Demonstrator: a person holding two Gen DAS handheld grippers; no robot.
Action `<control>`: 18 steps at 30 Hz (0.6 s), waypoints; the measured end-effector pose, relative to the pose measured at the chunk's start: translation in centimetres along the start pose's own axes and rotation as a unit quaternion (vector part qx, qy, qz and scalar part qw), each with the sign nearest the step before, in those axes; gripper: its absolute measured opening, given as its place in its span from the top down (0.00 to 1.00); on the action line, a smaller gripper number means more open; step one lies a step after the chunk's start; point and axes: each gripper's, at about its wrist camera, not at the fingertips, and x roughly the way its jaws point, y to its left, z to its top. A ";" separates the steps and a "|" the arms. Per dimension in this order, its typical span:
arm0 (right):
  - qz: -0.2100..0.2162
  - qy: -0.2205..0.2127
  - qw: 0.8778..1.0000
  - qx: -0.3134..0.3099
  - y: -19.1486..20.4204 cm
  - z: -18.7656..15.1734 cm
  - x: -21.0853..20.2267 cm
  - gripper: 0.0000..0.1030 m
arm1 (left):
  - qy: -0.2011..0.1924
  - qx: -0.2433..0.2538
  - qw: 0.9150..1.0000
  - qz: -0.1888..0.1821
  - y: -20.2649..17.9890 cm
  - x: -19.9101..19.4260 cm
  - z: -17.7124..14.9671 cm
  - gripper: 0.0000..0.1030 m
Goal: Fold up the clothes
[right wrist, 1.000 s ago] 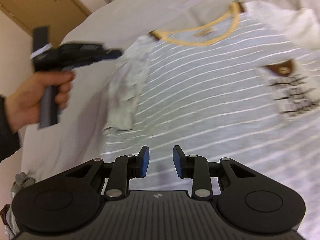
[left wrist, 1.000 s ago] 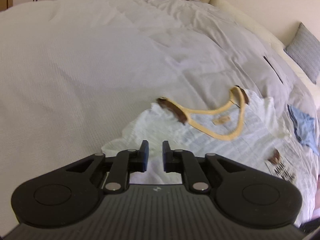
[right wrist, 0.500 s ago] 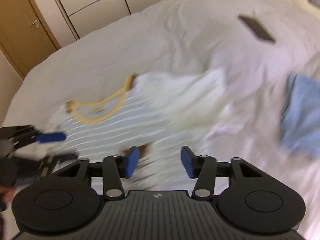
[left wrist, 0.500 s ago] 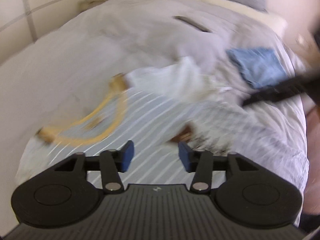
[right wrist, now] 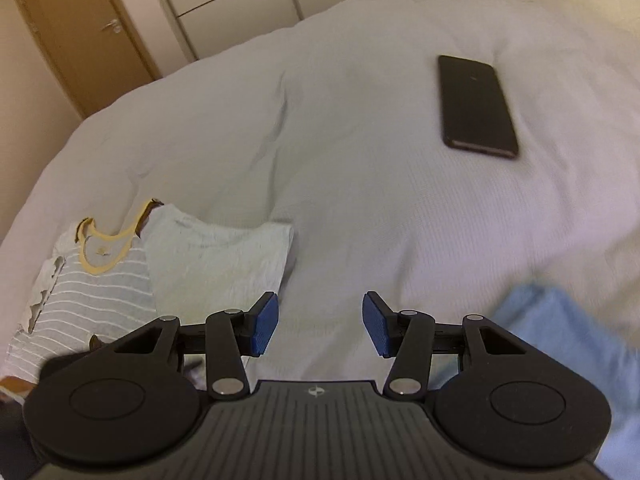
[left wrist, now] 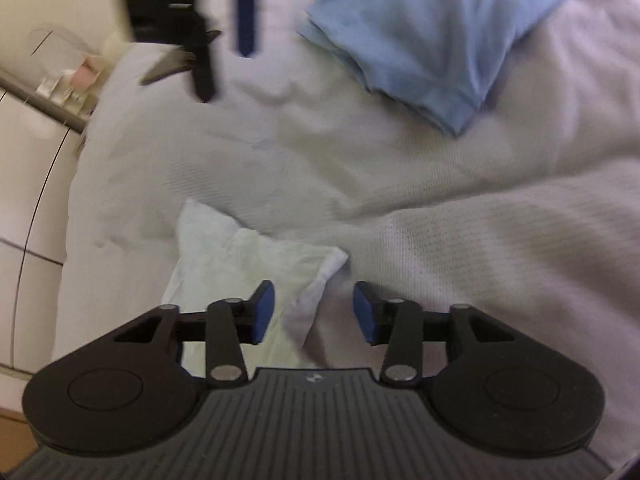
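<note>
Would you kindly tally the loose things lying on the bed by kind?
Garments: 2, the striped T-shirt and the folded blue garment.
Phones: 1, the black phone.
Total: 3.

Our right gripper (right wrist: pixel 318 328): jaws spread wide, nothing between the blue pads, white bedcover (right wrist: pixel 340 160) under the gap.
Striped shirt (right wrist: pixel 92 300): we see it left of the tongs, yellow collar away from us, plain sleeve (right wrist: pixel 216 264) lying just ahead of the left finger.
Blue garment (right wrist: pixel 568 332): blurred, right of the right finger.
Phone (right wrist: pixel 476 106): dark, flat on the cover, well ahead and right.
Door (right wrist: pixel 76 28): far left, beyond the bed.
</note>
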 end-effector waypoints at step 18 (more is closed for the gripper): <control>0.157 0.179 0.953 -0.188 1.3 9.3 16.2 0.83 | -0.020 -0.233 0.972 0.014 2.4 0.4 0.1 0.99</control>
